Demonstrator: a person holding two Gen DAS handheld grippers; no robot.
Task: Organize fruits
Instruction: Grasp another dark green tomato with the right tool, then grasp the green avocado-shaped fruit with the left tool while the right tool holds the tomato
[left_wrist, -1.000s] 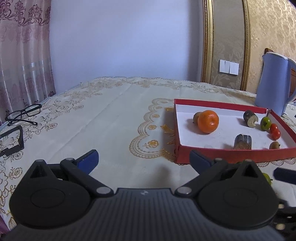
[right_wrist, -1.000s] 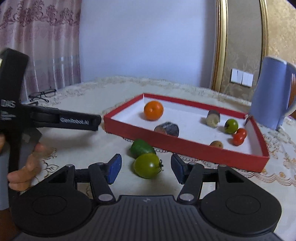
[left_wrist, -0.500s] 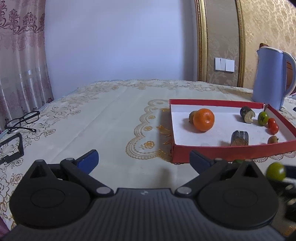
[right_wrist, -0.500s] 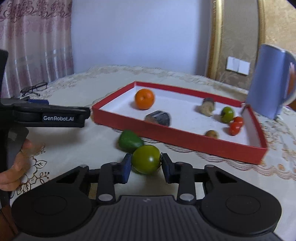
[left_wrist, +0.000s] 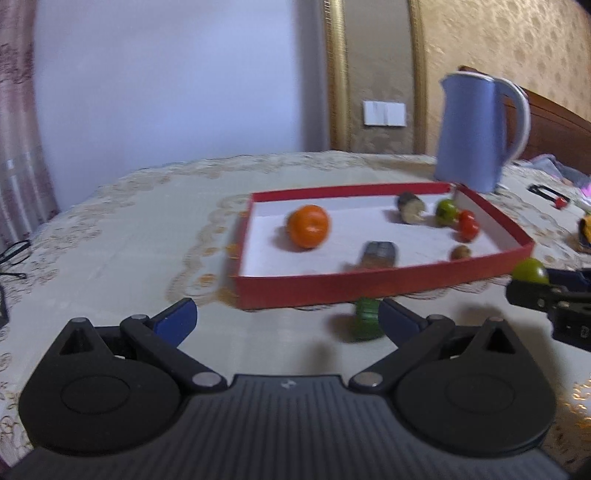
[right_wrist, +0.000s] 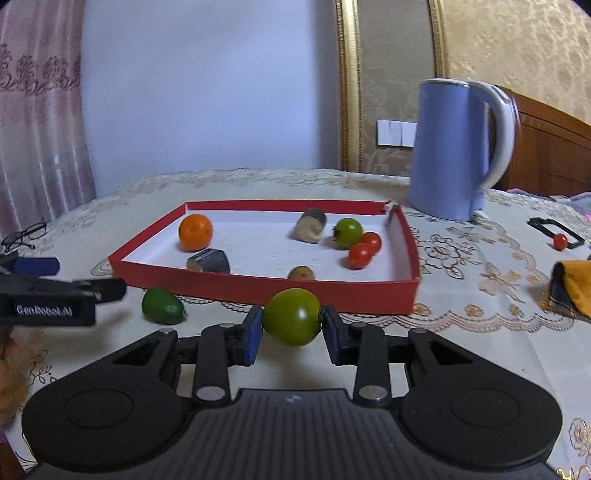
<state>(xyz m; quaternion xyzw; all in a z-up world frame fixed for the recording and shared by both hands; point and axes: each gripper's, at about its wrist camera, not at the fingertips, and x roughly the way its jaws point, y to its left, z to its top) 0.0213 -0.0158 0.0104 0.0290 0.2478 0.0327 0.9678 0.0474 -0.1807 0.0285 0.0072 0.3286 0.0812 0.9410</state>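
My right gripper (right_wrist: 291, 334) is shut on a green tomato (right_wrist: 291, 316) and holds it above the tablecloth, just in front of the red tray (right_wrist: 266, 290). In the left wrist view the same tomato (left_wrist: 530, 270) shows at the far right. My left gripper (left_wrist: 288, 321) is open and empty, with a green avocado-like fruit (left_wrist: 366, 318) lying on the cloth by its right finger; it also shows in the right wrist view (right_wrist: 162, 305). The tray holds an orange (right_wrist: 195, 231), a green tomato (right_wrist: 348, 232), two red tomatoes (right_wrist: 364, 249) and dark pieces.
A blue kettle (right_wrist: 458, 147) stands behind the tray's right corner. Glasses (right_wrist: 24, 234) lie at the far left. A small red fruit (right_wrist: 560, 241) and an orange-black cloth (right_wrist: 572, 286) lie on the right of the lace tablecloth.
My right gripper closed on the green tomato and lifted it toward the tray. My left gripper swung right and closer to the tray's front and the avocado-like fruit.
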